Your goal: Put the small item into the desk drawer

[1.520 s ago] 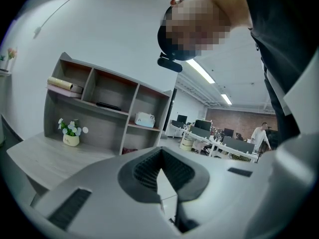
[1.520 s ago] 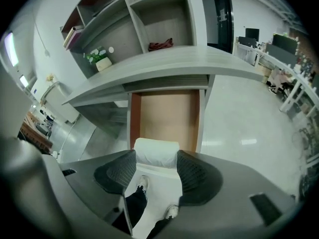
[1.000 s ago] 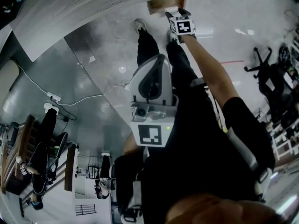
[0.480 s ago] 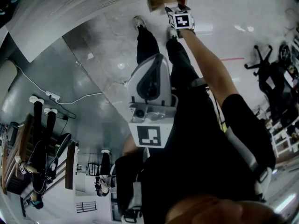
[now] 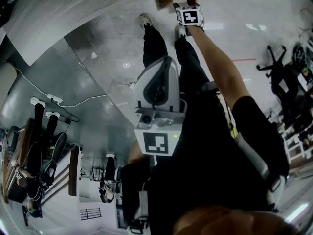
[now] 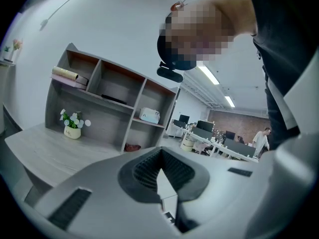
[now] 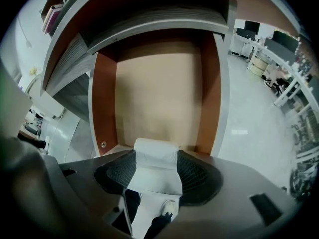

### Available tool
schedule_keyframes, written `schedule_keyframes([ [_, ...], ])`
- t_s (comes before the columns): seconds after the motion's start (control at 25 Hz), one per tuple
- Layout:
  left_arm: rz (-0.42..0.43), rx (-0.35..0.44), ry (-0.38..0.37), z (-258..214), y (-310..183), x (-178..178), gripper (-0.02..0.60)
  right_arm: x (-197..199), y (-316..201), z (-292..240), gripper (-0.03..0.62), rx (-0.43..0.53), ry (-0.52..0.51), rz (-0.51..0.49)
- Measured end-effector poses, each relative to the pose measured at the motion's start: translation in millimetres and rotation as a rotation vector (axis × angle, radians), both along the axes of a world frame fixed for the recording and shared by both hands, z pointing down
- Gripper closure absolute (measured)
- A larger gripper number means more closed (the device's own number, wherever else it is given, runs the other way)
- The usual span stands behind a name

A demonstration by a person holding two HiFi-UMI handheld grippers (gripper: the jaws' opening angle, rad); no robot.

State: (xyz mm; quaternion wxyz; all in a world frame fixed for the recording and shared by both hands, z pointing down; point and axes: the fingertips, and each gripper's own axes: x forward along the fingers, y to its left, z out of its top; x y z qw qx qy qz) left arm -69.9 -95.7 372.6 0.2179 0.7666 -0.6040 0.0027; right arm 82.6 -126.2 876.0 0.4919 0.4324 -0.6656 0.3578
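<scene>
Over the open drawer (image 7: 159,93), your right tongs (image 7: 156,156) clamp the small white item (image 7: 154,178); it looks light and soft, so grip mid-body. Left tongs (image 6: 160,156) together, empty.

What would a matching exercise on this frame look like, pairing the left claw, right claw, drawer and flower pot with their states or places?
Things:
1. left claw
2. right claw
3. drawer
4. flower pot

States or places:
A. open
B. on the desk top
C. shut, empty
D. shut on the white item

Pairs: 1-C, 2-D, 3-A, 4-B
</scene>
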Motion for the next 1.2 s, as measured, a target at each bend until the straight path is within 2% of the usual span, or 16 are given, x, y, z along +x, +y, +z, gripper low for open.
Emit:
schedule_keyframes([
  [0.12,-0.003,-0.003,0.002,1,2,4,0.583,5,4,3,0.338,-0.016,0.006,0.008],
  [0.28,-0.004,-0.011,0.007,1,6,8,0.583,-6,19,1,0.338,-0.086,-0.049,0.01],
  [0.44,-0.007,-0.022,0.015,7,0,4,0.583,-7,15,6,0.338,-0.11,-0.028,-0.009],
  [0.8,-0.009,-0.025,0.02,6,-3,3,0.583,-14,16,8,0.338,-0.195,-0.052,0.029],
  [1.04,-0.011,-0.024,0.019,6,2,5,0.583,-6,12,8,0.338,-0.162,-0.021,0.02],
  [1.2,-0.013,-0.027,0.02,7,6,5,0.583,-10,12,6,0.336,-0.155,-0.043,0.027],
])
